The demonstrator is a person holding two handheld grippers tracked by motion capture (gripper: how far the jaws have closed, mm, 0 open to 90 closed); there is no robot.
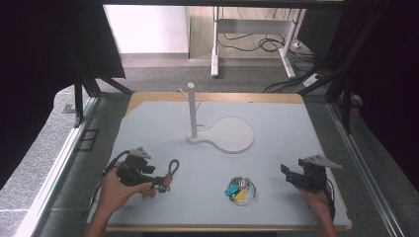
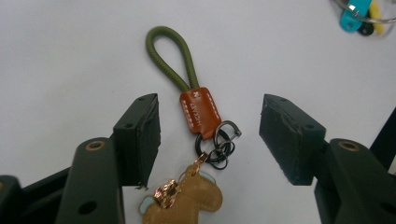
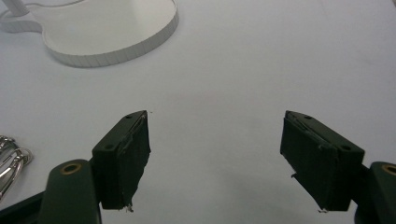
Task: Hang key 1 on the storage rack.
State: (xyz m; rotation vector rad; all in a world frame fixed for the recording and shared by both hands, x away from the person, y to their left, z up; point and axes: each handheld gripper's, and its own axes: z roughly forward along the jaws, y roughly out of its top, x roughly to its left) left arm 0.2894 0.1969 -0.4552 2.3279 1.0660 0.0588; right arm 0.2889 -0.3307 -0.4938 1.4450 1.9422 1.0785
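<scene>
The keychain [image 2: 198, 116] is lying flat on the tabletop [image 1: 276, 148], long axis running away from the left gripper [image 2: 210, 135], green loop pointing far end. Left fingers [image 2: 137, 135] are straddling it, released; right gripper [image 3: 217, 158] is sitting released too.

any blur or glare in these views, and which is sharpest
Left gripper view is sharpest on the keychain, though the coloured key tags blur at its edge; high view is soft and dark at both sides; right gripper view has even light, no glare.
</scene>
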